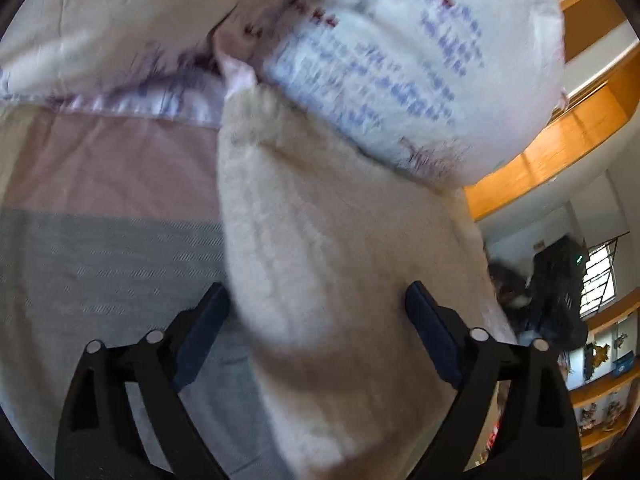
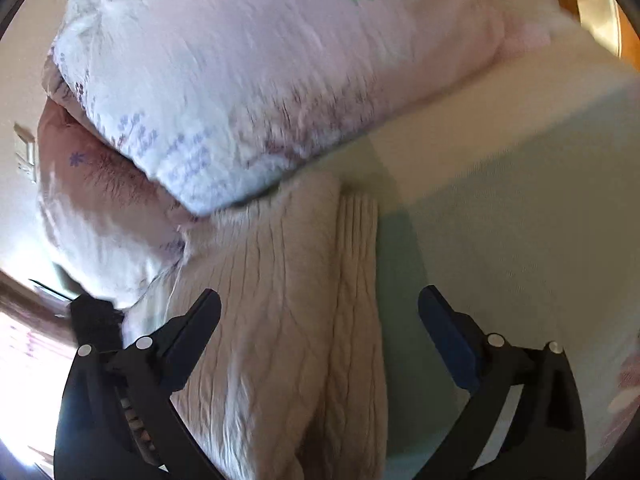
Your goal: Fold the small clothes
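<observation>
Sweater [image 1: 332, 264]: cream cable knit, soft and fuzzy, lying long on my bed; its raised ribs show best from my right wrist view [image 2: 288, 320]. There a narrow ribbed strip runs down its right side like a folded sleeve. Its far end touches the pillow, and may be tucked under it; I cannot tell.

Left gripper [image 1: 316, 312]: my jaws stand wide apart, holding nothing. The sweater's rounded bulk fills the gap between them, its left edge just beside my left finger [image 1: 204, 328]. I cannot tell whether either finger touches the knit.

Right gripper [image 2: 320, 316]: jaws wide too, gripping nothing. The sweater lies between them toward the left finger [image 2: 192, 336], and bare sheet shows before the right one.

Pillow [image 1: 400, 60]: plump and rounded, smooth white cloth printed with blue and dark red marks, blurred; it sits at the sweater's far end. From my right wrist [image 2: 260, 80] it looks pale pink with a green clover-shaped patch.

Sheet [image 1: 100, 248]: flat woven cloth in broad bands, grey-green near me and dusty pink beyond; pale green and cream in the right view [image 2: 520, 220].

Headboard [image 1: 560, 152]: smooth orange wood, right of the pillow.

Shelves [image 1: 608, 396]: wooden, at far right, holding small items too blurred to name.
</observation>
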